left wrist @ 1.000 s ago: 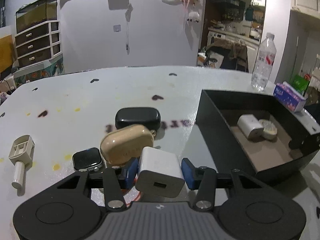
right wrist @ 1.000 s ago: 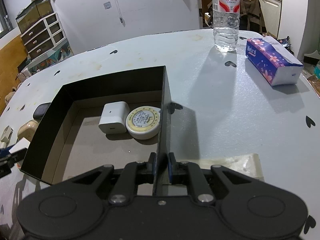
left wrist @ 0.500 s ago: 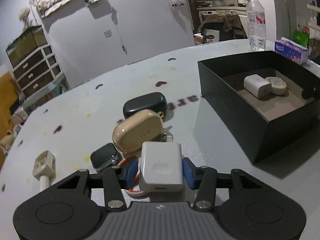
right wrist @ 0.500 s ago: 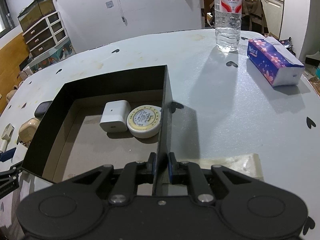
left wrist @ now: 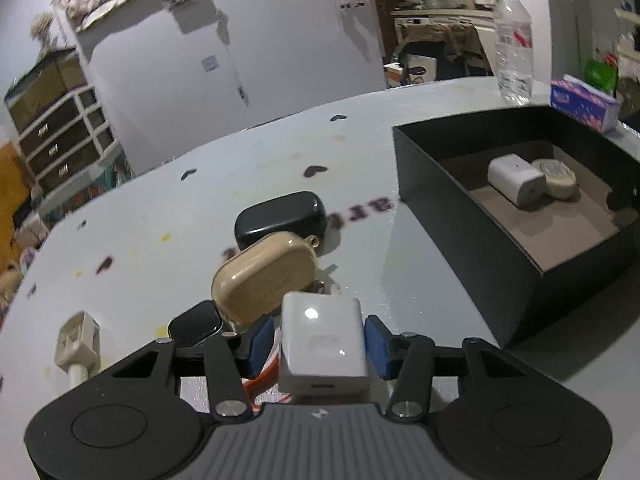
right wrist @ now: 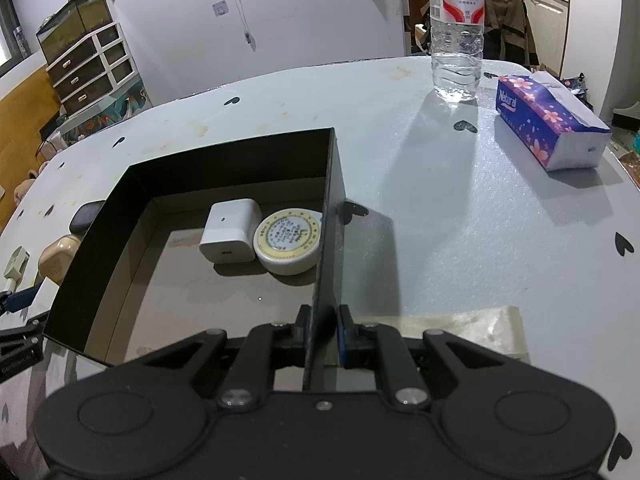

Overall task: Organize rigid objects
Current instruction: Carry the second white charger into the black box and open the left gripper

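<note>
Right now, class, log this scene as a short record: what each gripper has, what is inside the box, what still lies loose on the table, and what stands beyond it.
left gripper: jaws closing on white charger
right gripper: shut on wall of black box
in box: second white charger, round tin
loose on table: tan case, black case, smartwatch, beige plug
beyond box: water bottle, tissue pack
</note>
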Motion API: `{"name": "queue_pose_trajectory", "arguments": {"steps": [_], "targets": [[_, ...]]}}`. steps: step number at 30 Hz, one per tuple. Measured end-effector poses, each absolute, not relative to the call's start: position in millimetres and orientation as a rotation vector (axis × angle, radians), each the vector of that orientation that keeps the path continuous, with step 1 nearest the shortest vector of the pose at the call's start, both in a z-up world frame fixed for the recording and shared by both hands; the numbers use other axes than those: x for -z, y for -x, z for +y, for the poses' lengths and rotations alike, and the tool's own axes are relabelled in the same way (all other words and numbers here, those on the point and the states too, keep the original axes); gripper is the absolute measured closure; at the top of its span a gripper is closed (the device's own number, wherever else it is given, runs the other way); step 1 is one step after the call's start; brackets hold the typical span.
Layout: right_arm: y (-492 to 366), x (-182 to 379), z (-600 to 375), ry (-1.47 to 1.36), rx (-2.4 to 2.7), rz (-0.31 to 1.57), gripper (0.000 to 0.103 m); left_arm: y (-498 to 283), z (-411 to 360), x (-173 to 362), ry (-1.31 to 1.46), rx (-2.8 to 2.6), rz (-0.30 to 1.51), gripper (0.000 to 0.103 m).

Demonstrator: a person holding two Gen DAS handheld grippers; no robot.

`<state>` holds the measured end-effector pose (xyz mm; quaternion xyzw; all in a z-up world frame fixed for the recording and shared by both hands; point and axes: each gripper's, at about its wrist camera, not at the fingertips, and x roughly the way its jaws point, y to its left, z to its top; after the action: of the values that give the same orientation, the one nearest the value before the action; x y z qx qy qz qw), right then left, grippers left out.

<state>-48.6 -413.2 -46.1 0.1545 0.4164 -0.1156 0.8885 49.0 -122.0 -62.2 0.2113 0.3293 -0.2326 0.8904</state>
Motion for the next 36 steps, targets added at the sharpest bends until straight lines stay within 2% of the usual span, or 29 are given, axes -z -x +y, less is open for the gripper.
{"name": "queue_pose_trajectory", "arguments": {"steps": [13, 18, 28, 36], "targets": [[47, 47, -413, -0.320, 0.242, 0.869, 0.090, -69, -87, 50, -0.110, 0.525, 0.749, 0.056], [46, 46, -413, -0.313, 0.243, 0.871, 0.090, -72, -87, 30, -0.036, 0.547, 0.715, 0.056], [47, 47, -413, -0.314, 0.241, 0.868, 0.090, -72, -146, -8, 0.019, 0.674, 0.630, 0.056], [47, 47, -413, -0.314, 0.240, 0.867, 0.090, -83, -213, 4, 0.019, 0.700, 0.746, 0.056]]}}
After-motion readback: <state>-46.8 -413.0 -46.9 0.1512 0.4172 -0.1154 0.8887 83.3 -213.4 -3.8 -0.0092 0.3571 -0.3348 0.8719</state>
